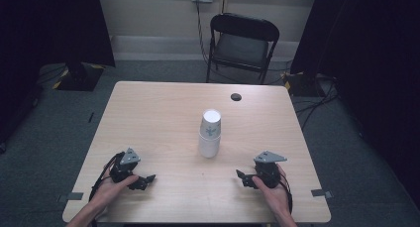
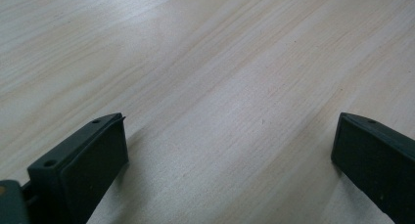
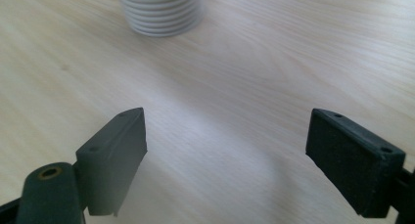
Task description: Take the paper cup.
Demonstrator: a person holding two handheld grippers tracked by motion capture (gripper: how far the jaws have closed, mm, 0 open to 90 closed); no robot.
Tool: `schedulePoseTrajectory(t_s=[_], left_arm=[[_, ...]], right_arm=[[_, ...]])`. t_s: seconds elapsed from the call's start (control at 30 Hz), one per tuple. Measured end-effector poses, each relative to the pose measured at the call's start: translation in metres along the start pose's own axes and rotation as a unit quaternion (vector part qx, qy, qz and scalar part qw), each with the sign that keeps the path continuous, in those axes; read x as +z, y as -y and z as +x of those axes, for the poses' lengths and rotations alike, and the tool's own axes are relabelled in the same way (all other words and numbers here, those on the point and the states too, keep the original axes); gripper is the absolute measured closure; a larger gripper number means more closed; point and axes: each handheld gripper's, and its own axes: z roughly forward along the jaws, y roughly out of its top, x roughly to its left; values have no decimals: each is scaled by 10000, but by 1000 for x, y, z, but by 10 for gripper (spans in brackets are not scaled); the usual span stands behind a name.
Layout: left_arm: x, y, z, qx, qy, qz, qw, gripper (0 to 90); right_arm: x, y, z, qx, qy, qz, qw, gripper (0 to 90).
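A stack of white paper cups [image 1: 210, 134], turned upside down, stands near the middle of the wooden table [image 1: 158, 113]. Its ribbed bottom rims [image 3: 161, 11] show at the top of the right gripper view. My left gripper [image 1: 146, 180] rests low on the table at the front left, held in a hand, jaws wide apart over bare wood [image 2: 230, 136]. My right gripper [image 1: 241, 176] lies at the front right, also open [image 3: 227, 141], pointing toward the cups with nothing between its jaws.
A small dark round hole [image 1: 236, 96] sits near the table's far edge. A black folding chair [image 1: 241, 43] stands behind the table. Cables run over the grey floor at the right [image 1: 317, 103]. Dark curtains hang on both sides.
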Motion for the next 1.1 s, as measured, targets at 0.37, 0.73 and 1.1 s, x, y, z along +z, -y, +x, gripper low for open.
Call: schedulePoseTrajectory(t_s=[0.37, 0.73, 1.1], left_arm=[[0, 0, 0, -16, -1, 2, 10000, 0], [0, 0, 0, -14, 5, -3, 10000, 0], [0, 0, 0, -14, 4, -2, 10000, 0]], right_arm=[[-9, -28, 17, -305, -396, -362, 9981, 194], [-5, -68, 21, -259, -575, -636, 9960, 188], [-2, -95, 28, -455, -627, -834, 9935, 172]])
